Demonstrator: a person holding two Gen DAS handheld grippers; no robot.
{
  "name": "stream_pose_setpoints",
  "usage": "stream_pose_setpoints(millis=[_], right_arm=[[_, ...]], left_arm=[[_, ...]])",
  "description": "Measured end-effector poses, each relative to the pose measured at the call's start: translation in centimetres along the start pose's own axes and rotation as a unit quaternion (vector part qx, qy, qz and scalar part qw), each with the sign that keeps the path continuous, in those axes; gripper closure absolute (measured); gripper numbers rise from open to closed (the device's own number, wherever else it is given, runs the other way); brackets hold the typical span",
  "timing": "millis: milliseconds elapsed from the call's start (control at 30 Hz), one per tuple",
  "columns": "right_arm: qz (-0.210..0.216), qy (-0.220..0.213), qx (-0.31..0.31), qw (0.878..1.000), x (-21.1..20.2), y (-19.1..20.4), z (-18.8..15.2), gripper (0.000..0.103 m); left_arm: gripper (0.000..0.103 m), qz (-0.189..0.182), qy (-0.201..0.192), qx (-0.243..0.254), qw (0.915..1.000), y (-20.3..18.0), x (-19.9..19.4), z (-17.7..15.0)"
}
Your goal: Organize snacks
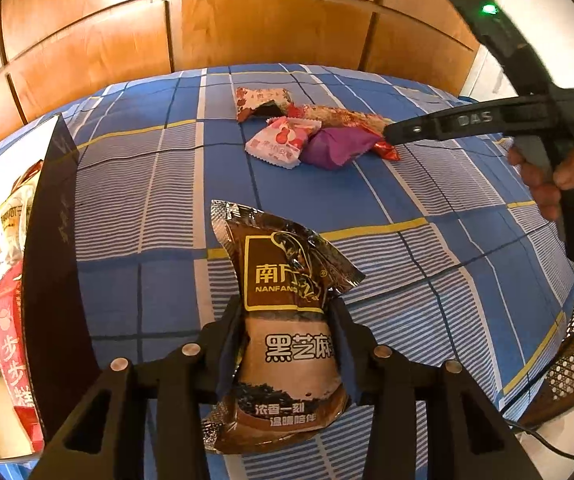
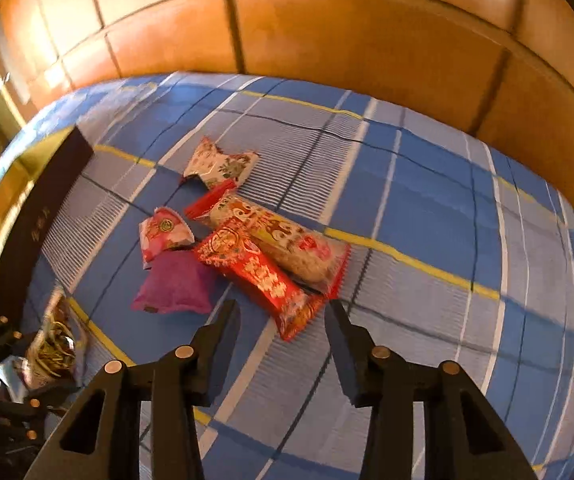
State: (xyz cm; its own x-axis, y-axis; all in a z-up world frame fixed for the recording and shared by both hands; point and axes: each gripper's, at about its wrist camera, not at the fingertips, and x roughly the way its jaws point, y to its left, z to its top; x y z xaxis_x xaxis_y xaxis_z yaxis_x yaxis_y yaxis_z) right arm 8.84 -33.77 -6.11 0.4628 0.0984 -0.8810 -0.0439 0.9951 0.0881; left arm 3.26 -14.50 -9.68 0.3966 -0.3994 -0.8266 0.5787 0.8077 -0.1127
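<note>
Left wrist: left gripper [image 1: 287,312] fingers clamp sesame packet [image 1: 287,320]; right gripper [image 2: 283,316] wide; box [image 1: 53,264] holds snacks [image 1: 5,340].

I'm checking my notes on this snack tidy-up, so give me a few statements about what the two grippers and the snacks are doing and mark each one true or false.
1. The left gripper is shut on a brown packet. True.
2. The right gripper holds a red packet. False: it is open and empty, with the red packet lying on the checked cloth just ahead of it.
3. A purple packet lies in the pile beside the red one. True.
4. The dark box at the left holds no snacks. False: several packets show inside it.
5. The cloth is plain green. False: it is blue and white checked.
</note>
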Motion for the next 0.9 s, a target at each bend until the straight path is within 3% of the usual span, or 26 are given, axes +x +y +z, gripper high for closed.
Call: stream_pose_setpoints(millis=[200,233,267,333,467,633,900], right_arm=[[-0.006,0.025,-0.069,0.997,2.7,1.9,1.8,0.058],[-0.006,0.033,-0.075,0.997,3.2,2.1,2.0,0.063],[-0.009,0.038,-0.079,0.996,3.7,2.2,2.0,0.075],[-0.004,0.042,-0.076,0.996,4.0,2.5,1.9,0.082],[0.013,0.065,-0.069,0.995,3.3,3.1,0.8,0.082],[0.040,0.101,-0.066,0.992,1.3,4.4,-3.1,0.081],[0.045,0.058,-0.068,0.995,0.5,4.4,-5.7,0.079]], left_arm=[[0.058,-0.006,-0.002,-0.007,0.9999,0.2,-0.1,-0.1],[0.058,-0.007,-0.003,-0.007,0.9999,0.3,-0.1,-0.1],[0.058,-0.007,-0.003,-0.008,0.9999,0.3,-0.1,-0.1],[0.058,-0.009,-0.004,-0.009,0.9999,0.3,-0.1,-0.2],[0.058,-0.011,-0.006,-0.012,0.9998,0.4,-0.1,-0.2],[0.058,-0.015,-0.010,-0.015,0.9997,0.7,-0.2,-0.4],[0.062,0.002,-0.010,0.006,0.9999,-0.1,-0.3,-0.4]])
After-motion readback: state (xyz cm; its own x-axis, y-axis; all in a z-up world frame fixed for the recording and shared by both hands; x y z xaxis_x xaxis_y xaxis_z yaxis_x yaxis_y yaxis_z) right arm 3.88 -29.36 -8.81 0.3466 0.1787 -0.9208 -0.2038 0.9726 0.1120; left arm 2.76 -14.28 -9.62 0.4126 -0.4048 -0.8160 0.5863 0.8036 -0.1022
